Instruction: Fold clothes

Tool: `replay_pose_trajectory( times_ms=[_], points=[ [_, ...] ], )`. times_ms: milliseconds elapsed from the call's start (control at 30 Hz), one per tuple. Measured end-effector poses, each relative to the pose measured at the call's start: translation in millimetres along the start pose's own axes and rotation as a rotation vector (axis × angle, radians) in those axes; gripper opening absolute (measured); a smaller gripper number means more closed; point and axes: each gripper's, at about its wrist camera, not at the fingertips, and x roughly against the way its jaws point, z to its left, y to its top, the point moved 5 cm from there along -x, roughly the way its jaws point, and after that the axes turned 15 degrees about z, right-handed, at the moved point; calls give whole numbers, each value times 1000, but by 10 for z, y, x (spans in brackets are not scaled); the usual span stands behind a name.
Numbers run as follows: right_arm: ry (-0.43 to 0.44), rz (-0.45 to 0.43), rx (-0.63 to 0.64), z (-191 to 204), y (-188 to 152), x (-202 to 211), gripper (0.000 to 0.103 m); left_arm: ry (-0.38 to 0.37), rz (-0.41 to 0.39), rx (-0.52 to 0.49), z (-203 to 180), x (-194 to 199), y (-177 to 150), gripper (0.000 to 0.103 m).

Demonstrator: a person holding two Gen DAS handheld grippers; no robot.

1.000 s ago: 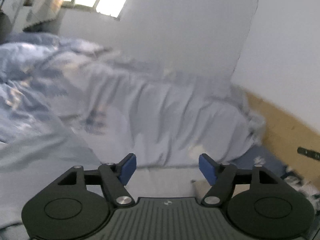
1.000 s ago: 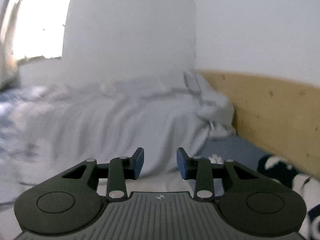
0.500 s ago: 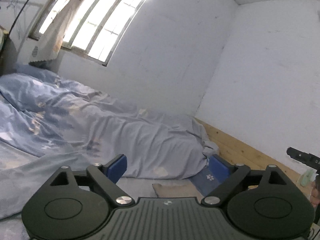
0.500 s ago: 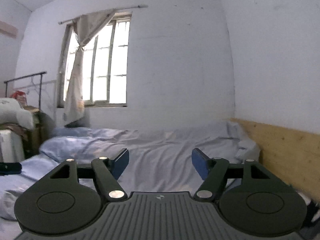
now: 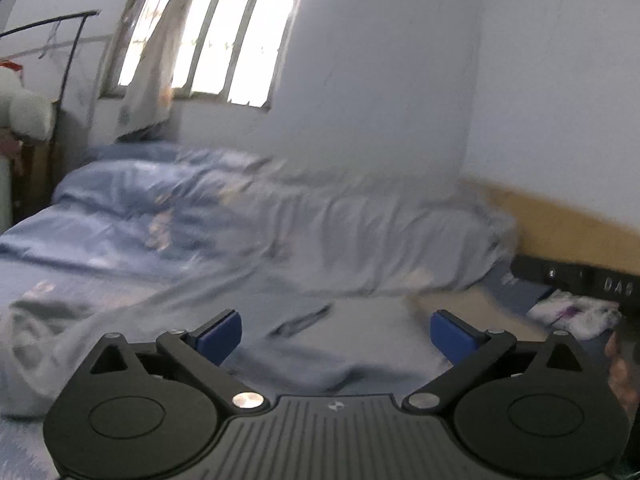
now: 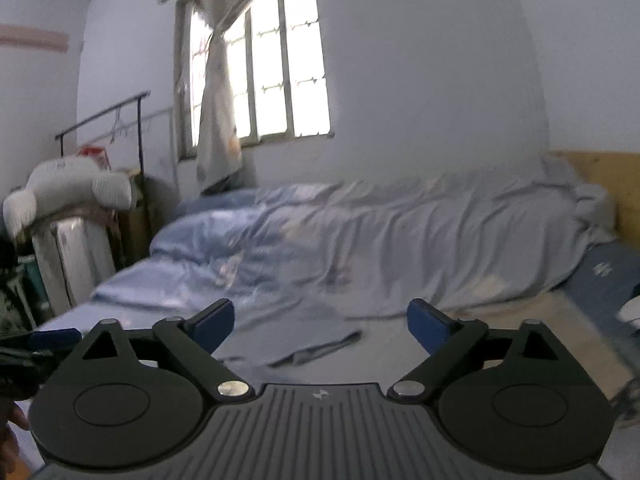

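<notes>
In the left wrist view, a dark clothes rail stands at the far left, with a barred window and a pale curtain next to it. Below them a rumpled blue duvet lies along the bed, and a grey sheet is heaped against the wall further right. The left hand-held gripper hangs over the bed with its jaws spread wide, having just been opening, and nothing sits between its blue pads. The garment, a pale blue cloth, lies flat and creased on the bed just beyond the pads, blurred. Right of it runs a wooden headboard, with a small white and purple cloth at its foot.

In the right wrist view, a white plush toy sits on piled things at the left, in front of the rail. The window and curtain come next, above the duvet and the sheet. The right hand-held gripper is also wide apart and empty, its jaws having just been opening. The garment lies on the bed beyond its pads, untouched. The headboard closes the right side.
</notes>
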Motion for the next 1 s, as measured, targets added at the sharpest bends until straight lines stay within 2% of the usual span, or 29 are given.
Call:
replay_pose_trajectory(
  times_ms=[100,167,300,400,533,633,800,1000],
  points=[
    [8,56,0,183,-281,-531,100,71,43,-9,217,-397,-251,103],
    [10,108,17,328,-514,-915,100,60,82,-19,382,-629,-450,103],
    [77,219,68,662,-1007,-1605,98,137,191,43,754,-1031,-734,103],
    [75,283,68,671,-1229,-2042,98,142,238,79,908,-1262,-816,103],
    [64,352,-10,567,-1374,-2436,99,190,247,54,956,-1572,-890,103],
    [-2,346,7,586,-1460,-2601,102,217,259,57,984,-1690,-909,103],
    [-3,353,52,488,-1421,-2676,102,237,257,88,994,-1809,-844,103],
    [-64,342,82,526,-1410,-2719,100,261,266,72,984,-1841,-867,103]
  ],
)
